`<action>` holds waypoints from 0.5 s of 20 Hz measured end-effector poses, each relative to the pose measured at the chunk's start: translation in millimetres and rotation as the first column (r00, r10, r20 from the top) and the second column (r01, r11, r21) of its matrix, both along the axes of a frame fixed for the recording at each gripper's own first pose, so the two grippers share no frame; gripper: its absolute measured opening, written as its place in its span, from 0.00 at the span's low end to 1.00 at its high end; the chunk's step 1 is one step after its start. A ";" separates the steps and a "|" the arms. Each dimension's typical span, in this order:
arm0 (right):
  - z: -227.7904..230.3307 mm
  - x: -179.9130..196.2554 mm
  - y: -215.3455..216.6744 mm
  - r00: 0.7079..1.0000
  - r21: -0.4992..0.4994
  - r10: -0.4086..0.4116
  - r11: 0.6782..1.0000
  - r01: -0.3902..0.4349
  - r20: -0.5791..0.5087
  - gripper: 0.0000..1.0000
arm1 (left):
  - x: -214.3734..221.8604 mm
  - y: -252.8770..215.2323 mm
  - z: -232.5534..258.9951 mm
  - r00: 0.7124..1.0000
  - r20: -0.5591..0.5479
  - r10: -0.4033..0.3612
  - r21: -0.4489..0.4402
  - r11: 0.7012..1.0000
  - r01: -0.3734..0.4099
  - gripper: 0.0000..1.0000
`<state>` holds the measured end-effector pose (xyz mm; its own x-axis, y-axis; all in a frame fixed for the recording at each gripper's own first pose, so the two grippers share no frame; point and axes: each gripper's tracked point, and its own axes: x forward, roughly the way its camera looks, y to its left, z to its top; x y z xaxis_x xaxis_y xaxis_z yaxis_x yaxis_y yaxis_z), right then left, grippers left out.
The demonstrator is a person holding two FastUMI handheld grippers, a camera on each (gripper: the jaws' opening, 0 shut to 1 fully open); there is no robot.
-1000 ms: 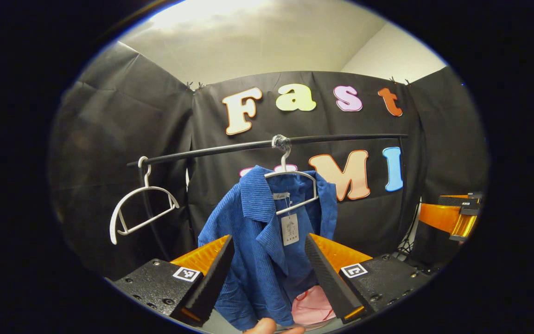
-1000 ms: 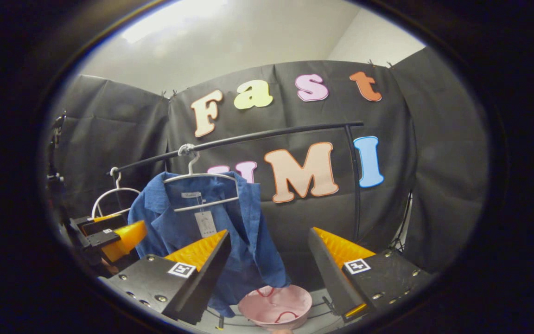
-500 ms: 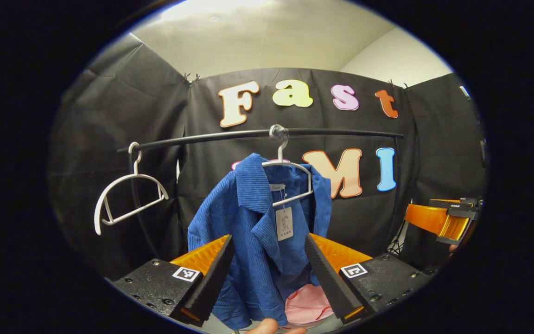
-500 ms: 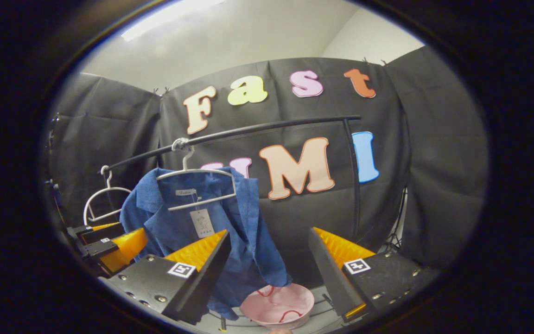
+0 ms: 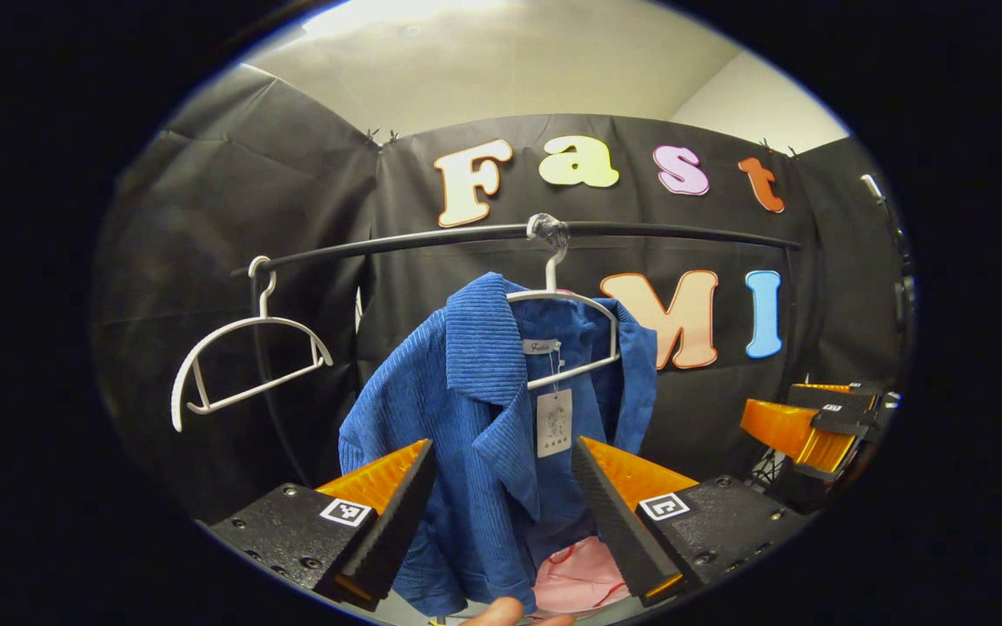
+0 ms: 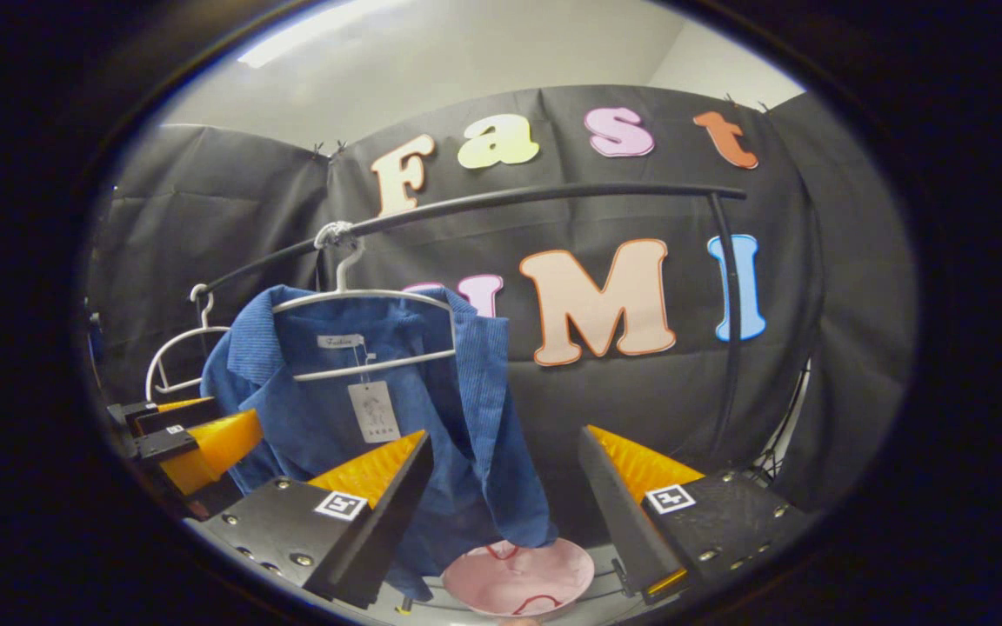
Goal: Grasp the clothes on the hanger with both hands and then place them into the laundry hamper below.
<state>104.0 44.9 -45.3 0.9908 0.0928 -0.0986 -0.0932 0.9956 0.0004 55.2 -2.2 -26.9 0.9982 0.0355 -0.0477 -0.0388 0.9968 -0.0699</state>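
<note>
A blue ribbed jacket [image 5: 484, 417] [image 6: 397, 409] with a paper tag hangs on a white hanger [image 5: 575, 300] [image 6: 370, 296] from a black rail [image 5: 657, 233] [image 6: 553, 198]. Below it sits a pink hamper [image 5: 575, 578] [image 6: 518, 578]. My left gripper [image 5: 505, 513] is open, its fingers framing the jacket's lower front without touching it. My right gripper [image 6: 505, 513] is open, a little short of the jacket's right edge. In the left gripper view the right gripper [image 5: 805, 426] shows at far right; in the right gripper view the left gripper [image 6: 197, 439] shows at far left.
An empty white hanger [image 5: 244, 365] [image 6: 175, 348] hangs at the rail's left end. The rail's black upright post [image 6: 731, 330] stands to the right. A fingertip [image 5: 501, 613] pokes in at the bottom edge of the left gripper view.
Both grippers have moved closer to the jacket, which looks larger now. Both stay open; the jacket still hangs on the hanger.
</note>
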 end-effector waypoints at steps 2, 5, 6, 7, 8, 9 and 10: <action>-5.4 16.8 5.4 0.999 0.013 0.029 1.000 -0.029 -0.016 0.97 | 6.5 0.6 -2.5 1.000 -0.003 0.027 0.003 1.000 -0.027 0.99; -13.4 38.7 12.3 0.997 0.036 0.067 0.997 -0.066 -0.037 0.97 | 17.4 4.7 -6.3 0.998 -0.005 0.070 0.024 0.997 -0.070 0.99; -15.4 45.9 14.8 0.996 0.038 0.081 0.996 -0.079 -0.043 1.00 | 20.9 5.6 -8.2 0.997 -0.007 0.080 0.027 0.996 -0.080 0.99; -19.0 53.0 17.3 0.994 0.037 0.093 0.995 -0.091 -0.050 1.00 | 23.9 5.4 -9.8 0.996 -0.010 0.092 0.026 0.995 -0.091 0.95; -22.7 60.8 19.6 0.993 0.035 0.104 0.994 -0.102 -0.059 1.00 | 26.9 5.2 -11.4 0.995 -0.013 0.103 0.025 0.994 -0.103 0.99; -26.3 68.4 21.5 0.991 0.034 0.112 0.993 -0.110 -0.070 0.96 | 30.2 4.6 -13.3 0.993 -0.014 0.115 0.023 0.993 -0.114 0.99; -29.1 76.0 24.1 0.989 0.036 0.123 0.992 -0.120 -0.083 1.00 | 34.3 5.9 -15.4 0.991 -0.013 0.130 0.022 0.991 -0.130 0.95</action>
<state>180.0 69.0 -74.4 0.9603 0.2160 -0.1768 -0.2115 0.9764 0.0441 89.5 3.8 -42.3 0.9843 0.1661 -0.0599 -0.1690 0.9845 -0.0471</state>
